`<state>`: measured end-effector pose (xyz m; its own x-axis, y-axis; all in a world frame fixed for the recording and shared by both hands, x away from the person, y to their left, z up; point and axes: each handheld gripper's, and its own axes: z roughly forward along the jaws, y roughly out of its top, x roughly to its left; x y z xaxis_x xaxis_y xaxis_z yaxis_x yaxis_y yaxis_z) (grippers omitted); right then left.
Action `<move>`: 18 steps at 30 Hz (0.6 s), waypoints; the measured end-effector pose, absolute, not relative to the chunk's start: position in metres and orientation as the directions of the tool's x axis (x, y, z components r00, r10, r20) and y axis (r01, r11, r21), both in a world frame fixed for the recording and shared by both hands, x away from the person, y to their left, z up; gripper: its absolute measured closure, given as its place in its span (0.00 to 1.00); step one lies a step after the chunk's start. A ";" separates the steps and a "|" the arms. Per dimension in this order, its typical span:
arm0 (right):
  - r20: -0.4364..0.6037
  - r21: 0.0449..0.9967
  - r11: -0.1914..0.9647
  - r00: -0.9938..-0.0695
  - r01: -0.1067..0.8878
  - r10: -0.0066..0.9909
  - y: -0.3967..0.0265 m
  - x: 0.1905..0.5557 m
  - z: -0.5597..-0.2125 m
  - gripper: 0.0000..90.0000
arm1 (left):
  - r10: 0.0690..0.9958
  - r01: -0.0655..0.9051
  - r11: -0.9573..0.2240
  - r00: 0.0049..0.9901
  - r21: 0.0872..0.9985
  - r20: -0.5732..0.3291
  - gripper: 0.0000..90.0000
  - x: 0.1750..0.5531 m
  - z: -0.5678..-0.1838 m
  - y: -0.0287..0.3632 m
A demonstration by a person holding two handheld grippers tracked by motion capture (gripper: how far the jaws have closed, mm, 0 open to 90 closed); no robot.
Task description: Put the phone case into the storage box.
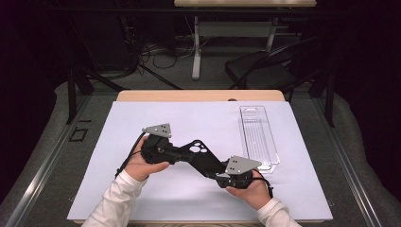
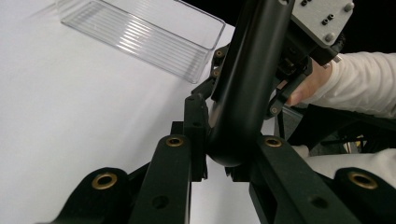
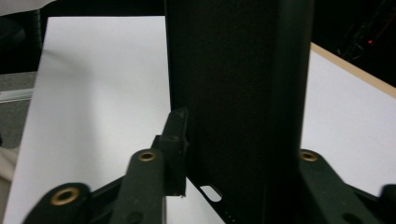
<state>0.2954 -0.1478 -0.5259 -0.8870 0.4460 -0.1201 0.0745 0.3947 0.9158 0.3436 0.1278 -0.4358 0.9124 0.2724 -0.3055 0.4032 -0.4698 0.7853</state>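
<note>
My left claw (image 1: 176,153) and my right claw (image 1: 215,174) share one black phone case (image 1: 201,156), held in the air above the white surface (image 1: 142,118) between my two hands. Left claw view: the jaws are clenched on the case's rounded corner (image 2: 238,102), pads pressing both sides. Right claw view: the case (image 3: 238,93) stands upright between the jaws; the left pad (image 3: 175,149) lies against its edge (with a thin gap toward the bottom), while the right side is hidden behind the case, so I cannot tell whether this claw is grasping or released. A clear plastic tray (image 1: 257,137) lies on the surface just beyond my right hand (image 1: 253,189), apart from the case.
</note>
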 end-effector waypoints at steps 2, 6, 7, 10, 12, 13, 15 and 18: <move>-0.132 0.917 0.394 -0.881 0.066 0.454 -0.148 0.296 -0.526 0.62 | 0.277 0.407 -0.470 0.910 0.783 -0.307 0.91 0.345 -0.437 0.128; -0.156 0.923 0.382 -0.866 0.043 0.474 -0.148 0.295 -0.524 0.54 | 0.291 0.431 -0.462 0.899 0.775 -0.327 0.91 0.347 -0.437 0.130; -0.164 0.925 0.380 -0.862 0.035 0.480 -0.148 0.295 -0.524 0.53 | 0.299 0.437 -0.460 0.896 0.773 -0.329 0.91 0.347 -0.437 0.130; -0.173 0.928 0.371 -0.850 0.029 0.498 -0.149 0.294 -0.522 0.49 | 0.312 0.447 -0.456 0.890 0.769 -0.332 0.91 0.347 -0.438 0.130; -0.177 0.928 0.371 -0.845 0.027 0.504 -0.150 0.294 -0.522 0.48 | 0.313 0.449 -0.458 0.889 0.767 -0.334 0.91 0.347 -0.438 0.130; -0.185 0.927 0.373 -0.839 0.023 0.511 -0.150 0.294 -0.521 0.47 | 0.318 0.453 -0.461 0.887 0.763 -0.335 0.91 0.347 -0.438 0.131; -0.204 0.926 0.378 -0.829 0.010 0.520 -0.151 0.293 -0.521 0.47 | 0.329 0.468 -0.455 0.879 0.758 -0.345 0.91 0.348 -0.438 0.132; -0.213 0.925 0.380 -0.821 0.004 0.529 -0.153 0.292 -0.519 0.46 | 0.342 0.484 -0.449 0.870 0.751 -0.356 0.91 0.349 -0.438 0.133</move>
